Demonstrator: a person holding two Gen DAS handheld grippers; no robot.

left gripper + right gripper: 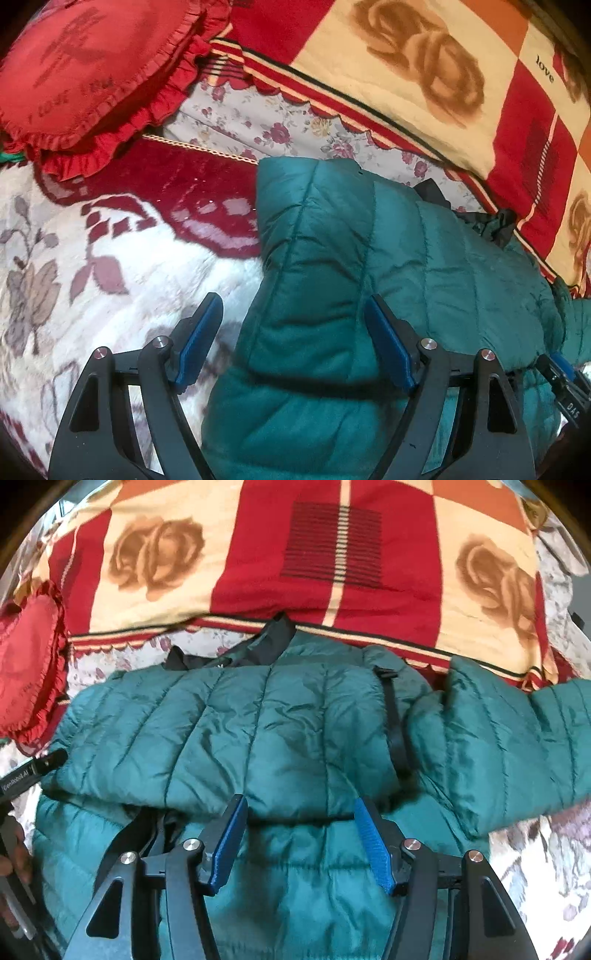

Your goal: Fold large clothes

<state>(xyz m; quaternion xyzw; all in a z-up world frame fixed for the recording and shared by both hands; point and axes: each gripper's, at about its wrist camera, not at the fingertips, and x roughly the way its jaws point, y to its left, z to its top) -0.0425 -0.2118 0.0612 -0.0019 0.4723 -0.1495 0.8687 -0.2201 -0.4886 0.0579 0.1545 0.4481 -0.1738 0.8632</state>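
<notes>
Left gripper (293, 325): released, jaws wide, hovering over the jacket's (369, 266) left edge.
Right gripper (300, 825): released, above the fold line at 6 o'clock.
Jacket: on the bed (110, 258), body apparently doubled over once.
Left to do: the sleeve (517, 738) at 3 o'clock sprawls unfolded.
Around: cushion (29, 657) at 9 o'clock, quilt (332, 554) at 12, touching the jacket's far edge.

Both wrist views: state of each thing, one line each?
Left gripper: open, over the jacket's left edge, holding nothing.
Right gripper: open, above the fold line, holding nothing.
Green jacket: lying on the bed, partly folded, one sleeve spread out right.
Red cushion: resting beside the jacket.
</notes>
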